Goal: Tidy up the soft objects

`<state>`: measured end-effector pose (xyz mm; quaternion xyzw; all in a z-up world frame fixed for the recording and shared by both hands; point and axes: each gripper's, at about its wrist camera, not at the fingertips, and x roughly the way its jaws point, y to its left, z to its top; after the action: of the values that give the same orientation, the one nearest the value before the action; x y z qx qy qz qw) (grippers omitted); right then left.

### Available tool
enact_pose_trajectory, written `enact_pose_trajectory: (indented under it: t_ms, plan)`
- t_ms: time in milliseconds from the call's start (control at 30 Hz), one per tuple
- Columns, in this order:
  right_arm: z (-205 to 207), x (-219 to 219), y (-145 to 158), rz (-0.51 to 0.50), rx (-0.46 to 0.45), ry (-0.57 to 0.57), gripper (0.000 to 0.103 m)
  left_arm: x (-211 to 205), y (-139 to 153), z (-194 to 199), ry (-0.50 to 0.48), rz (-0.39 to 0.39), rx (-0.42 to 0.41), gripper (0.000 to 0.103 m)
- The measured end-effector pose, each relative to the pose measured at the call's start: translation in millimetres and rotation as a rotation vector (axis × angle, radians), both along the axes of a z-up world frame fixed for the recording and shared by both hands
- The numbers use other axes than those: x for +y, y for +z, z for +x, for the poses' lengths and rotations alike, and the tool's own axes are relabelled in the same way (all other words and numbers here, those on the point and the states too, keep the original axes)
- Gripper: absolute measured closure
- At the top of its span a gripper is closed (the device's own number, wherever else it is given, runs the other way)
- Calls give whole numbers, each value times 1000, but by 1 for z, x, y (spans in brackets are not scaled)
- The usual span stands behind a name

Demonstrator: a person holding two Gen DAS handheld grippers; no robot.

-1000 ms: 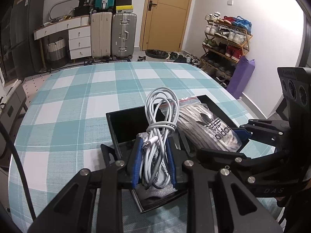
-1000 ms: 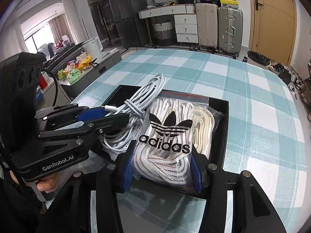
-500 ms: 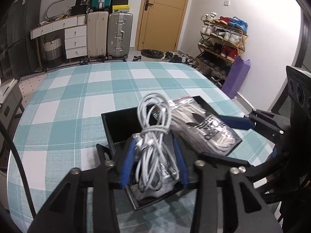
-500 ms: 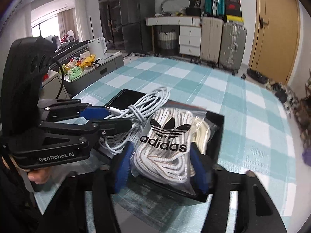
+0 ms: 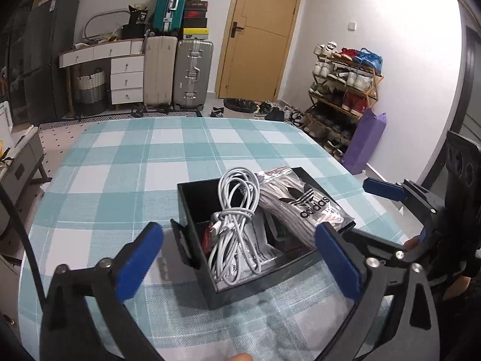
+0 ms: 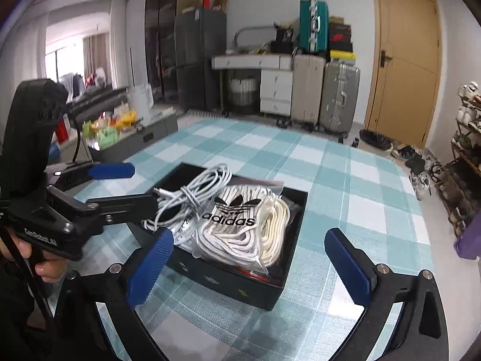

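A black box (image 5: 240,293) (image 6: 240,288) sits on the checked table. In it lie a coiled white cable (image 5: 237,222) (image 6: 186,198) on the left and a clear adidas bag of white laces (image 5: 300,207) (image 6: 237,225) on the right. My left gripper (image 5: 237,258) is open and empty, held back from the box's near side, and it also shows in the right wrist view (image 6: 132,183). My right gripper (image 6: 249,261) is open and empty, just short of the box, and it also shows in the left wrist view (image 5: 399,210).
The teal checked tablecloth (image 5: 135,174) covers the table around the box. Beyond the far edge stand suitcases (image 5: 177,72), a white drawer unit (image 5: 126,78) and a door (image 5: 258,39). A shoe rack (image 5: 342,96) and a purple bag (image 5: 363,141) stand to the right.
Both grippers have opened, let go of the cable and the bag of laces, and pulled back and up from the box. Both bundles now lie in the box.
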<state>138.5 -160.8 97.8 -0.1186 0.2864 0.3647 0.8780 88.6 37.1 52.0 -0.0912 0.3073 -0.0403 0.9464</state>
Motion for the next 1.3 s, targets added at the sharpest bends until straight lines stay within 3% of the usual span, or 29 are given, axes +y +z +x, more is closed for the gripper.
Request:
enact_pose_trajectory:
  t_ms: [533, 900, 1300]
  plan:
    - [-26, -24, -1, 105, -77, -3, 1, 5, -18, -30, 97, 66, -103, 0]
    - [-28, -29, -9, 122, -77, -3, 1, -3, -32, -27, 87, 120, -97, 0]
    - [-24, -29, -20, 108, -77, -10, 1, -4, -33, -28, 101, 123, -90, 0]
